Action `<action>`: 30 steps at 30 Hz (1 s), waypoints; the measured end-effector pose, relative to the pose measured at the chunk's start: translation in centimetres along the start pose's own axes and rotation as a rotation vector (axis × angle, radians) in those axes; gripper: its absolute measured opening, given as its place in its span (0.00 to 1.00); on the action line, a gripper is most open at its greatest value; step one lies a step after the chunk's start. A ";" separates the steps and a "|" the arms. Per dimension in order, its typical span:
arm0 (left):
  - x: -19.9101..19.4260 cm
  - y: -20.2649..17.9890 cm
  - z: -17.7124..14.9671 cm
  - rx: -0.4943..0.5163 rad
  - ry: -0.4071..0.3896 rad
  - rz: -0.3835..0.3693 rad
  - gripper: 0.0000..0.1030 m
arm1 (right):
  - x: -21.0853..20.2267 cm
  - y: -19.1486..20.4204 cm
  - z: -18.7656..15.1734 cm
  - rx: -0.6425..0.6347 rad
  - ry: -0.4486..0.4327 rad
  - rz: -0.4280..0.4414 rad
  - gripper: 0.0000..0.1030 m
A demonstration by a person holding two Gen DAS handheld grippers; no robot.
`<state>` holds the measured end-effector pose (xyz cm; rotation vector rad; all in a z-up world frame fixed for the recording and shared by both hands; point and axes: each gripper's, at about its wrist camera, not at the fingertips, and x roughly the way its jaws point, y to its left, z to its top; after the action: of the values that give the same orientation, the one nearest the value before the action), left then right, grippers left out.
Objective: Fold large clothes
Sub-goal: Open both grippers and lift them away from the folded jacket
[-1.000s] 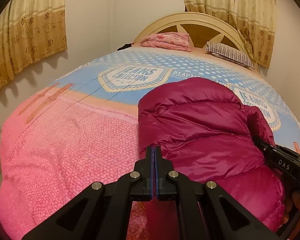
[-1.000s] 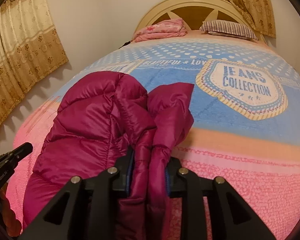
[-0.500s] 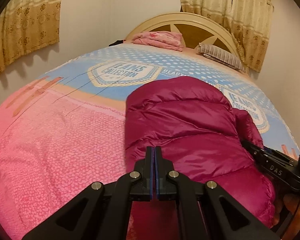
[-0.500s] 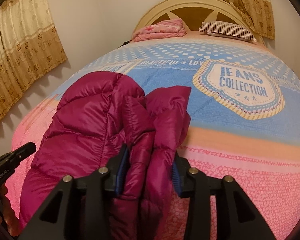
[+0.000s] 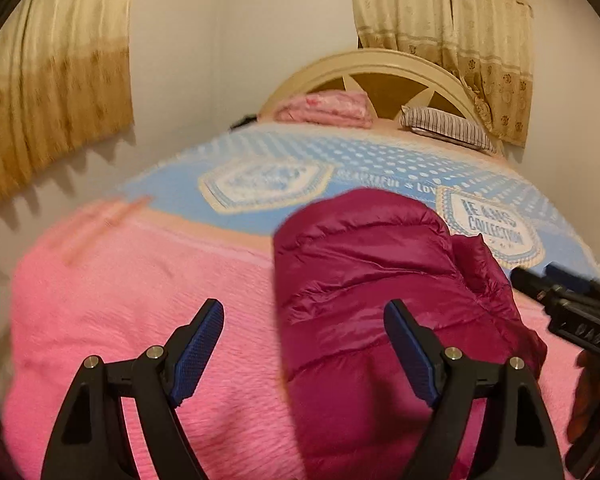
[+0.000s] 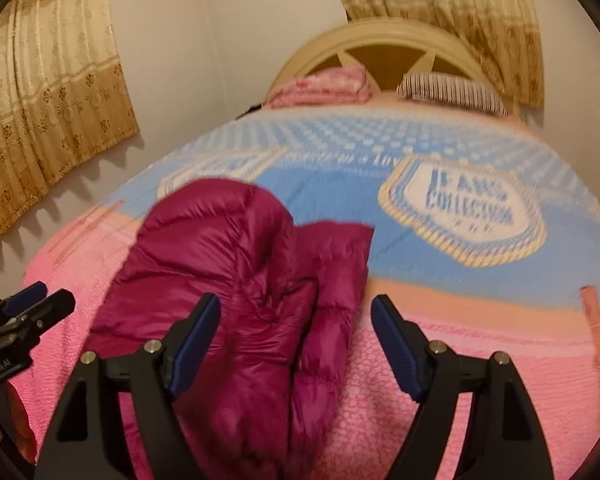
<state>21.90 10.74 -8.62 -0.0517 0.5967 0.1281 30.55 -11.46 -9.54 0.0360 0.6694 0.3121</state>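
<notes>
A magenta puffer jacket (image 5: 364,288) lies folded in a long bundle on the pink near half of the bed. It also shows in the right wrist view (image 6: 236,280), with a folded sleeve part along its right side. My left gripper (image 5: 304,320) is open and empty above the jacket's left edge. My right gripper (image 6: 296,316) is open and empty above the jacket's near right part. The right gripper shows at the right edge of the left wrist view (image 5: 572,312). The left gripper shows at the left edge of the right wrist view (image 6: 24,316).
The bed (image 5: 140,320) has a pink and blue "Jeans Collection" spread. A folded pink blanket (image 5: 328,106) and a striped pillow (image 5: 448,130) lie by the cream headboard (image 5: 384,68). Gold curtains (image 5: 56,76) hang on the left and back walls.
Both grippers have opened and let go of the jacket. They have lifted and drawn back a little. The jacket now rests on the bed.
</notes>
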 end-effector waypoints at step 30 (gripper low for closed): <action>-7.7 2.3 -0.8 -0.016 -0.088 -0.053 0.81 | -10.1 4.9 -2.7 -0.098 -0.173 -0.052 0.96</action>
<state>14.84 12.11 -4.97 -0.0768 0.5057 0.0829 20.06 -9.96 -4.93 -0.0472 0.4818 0.2873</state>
